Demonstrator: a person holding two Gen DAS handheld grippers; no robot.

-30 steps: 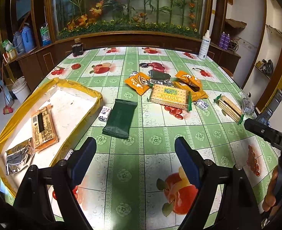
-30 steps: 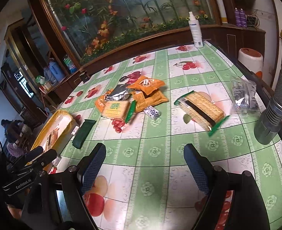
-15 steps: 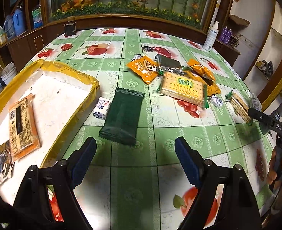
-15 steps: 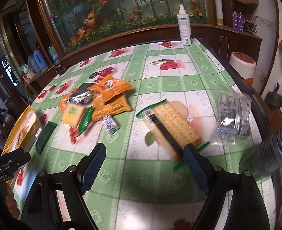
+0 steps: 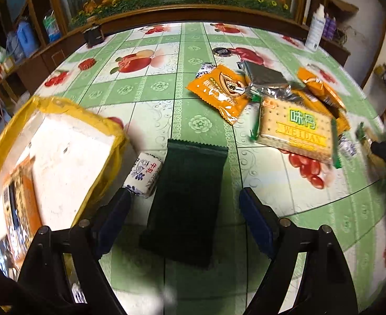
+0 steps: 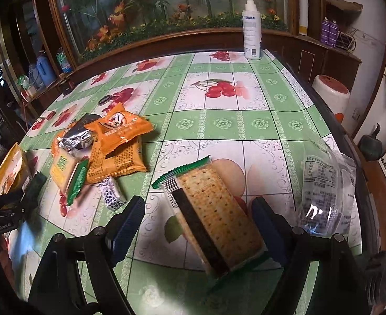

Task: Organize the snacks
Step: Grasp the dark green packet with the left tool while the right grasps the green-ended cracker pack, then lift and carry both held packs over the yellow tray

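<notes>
Covering the whole surface, a green-and-white fruit-print tablecloth (image 6: 245, 123) is seen on the table, whose far edge is met by a wooden cabinet and a glass flower panel. Along the table's left edge a yellow-rimmed white tray (image 5: 69, 157) is placed, with an orange packet (image 5: 22, 202) lying inside it. Toward the middle of the table a pile of snacks (image 5: 284, 105) is gathered: orange packets, a silver wrapper and a cracker pack marked WEIDAN. Near the right edge a clear plastic bag (image 6: 326, 189) is laid. A cracker pack with green ends (image 6: 216, 215) is framed between the fingers of the right gripper (image 6: 199, 220), whose jaws are held wide and are not pressed on it. A dark green packet (image 5: 187, 199) is framed likewise by the left gripper (image 5: 186, 210), also spread wide and apart from the wrapper. At the far right corner a white spray bottle (image 6: 252, 35) is stood upright. Just beside the tray's wall and touching the green packet's left side, a small blue-and-white candy (image 5: 144, 174) is seen; a second one (image 6: 111, 193) is laid at the near edge of the pile.
</notes>
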